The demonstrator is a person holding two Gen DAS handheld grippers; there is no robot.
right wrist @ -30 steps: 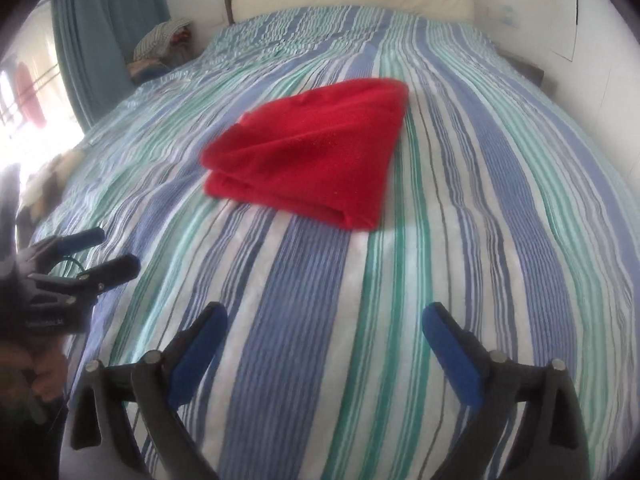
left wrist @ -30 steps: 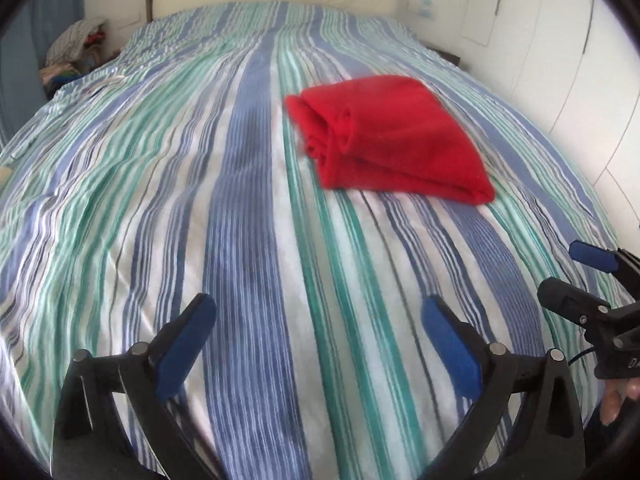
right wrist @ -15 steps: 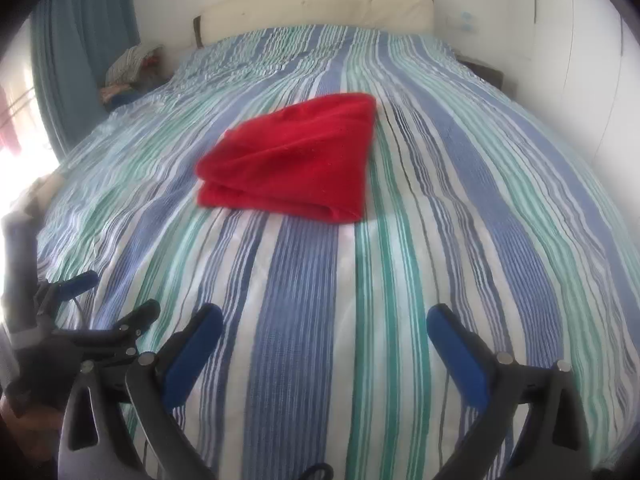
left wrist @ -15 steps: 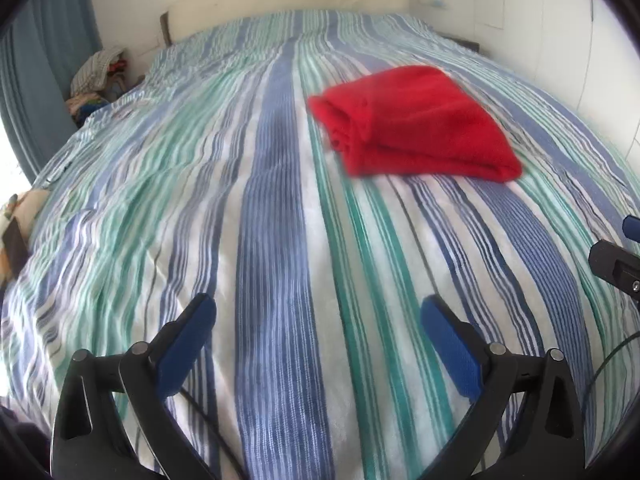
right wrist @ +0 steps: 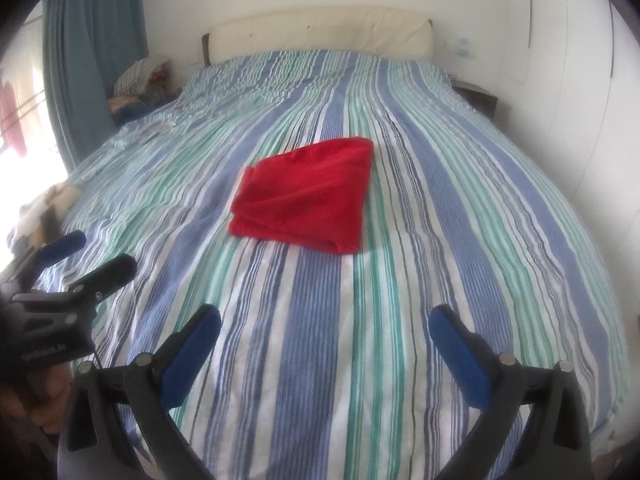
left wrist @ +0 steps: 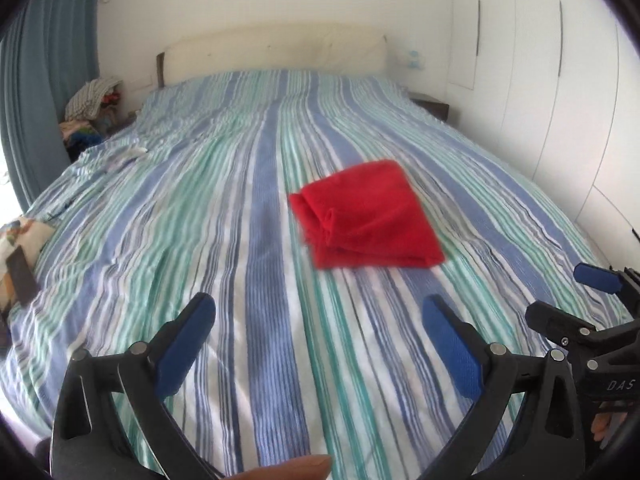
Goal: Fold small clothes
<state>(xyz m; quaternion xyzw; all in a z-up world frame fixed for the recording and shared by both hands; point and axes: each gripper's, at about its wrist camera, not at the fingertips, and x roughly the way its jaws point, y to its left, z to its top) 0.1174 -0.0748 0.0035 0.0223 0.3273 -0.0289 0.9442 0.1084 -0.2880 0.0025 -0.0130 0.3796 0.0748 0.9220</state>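
Note:
A red garment [left wrist: 368, 216] lies folded into a flat rectangle on the striped bedspread [left wrist: 224, 200]; it also shows in the right wrist view [right wrist: 306, 198]. My left gripper [left wrist: 318, 320] is open and empty, held back from the garment near the bed's foot. My right gripper [right wrist: 324, 328] is open and empty, also well short of the garment. Each gripper shows at the edge of the other's view, the right one [left wrist: 576, 296] and the left one [right wrist: 84, 254].
A cream headboard [right wrist: 320, 32] stands at the far end. A pile of clothes [left wrist: 94, 100] sits at the far left by a blue curtain [left wrist: 44, 80]. White wardrobe doors [left wrist: 560, 80] line the right side. A dark nightstand [right wrist: 478, 98] is at the far right.
Both grippers have pulled back and risen from the bed, so the folded red garment looks smaller and farther. Both stay open; the garment has not moved.

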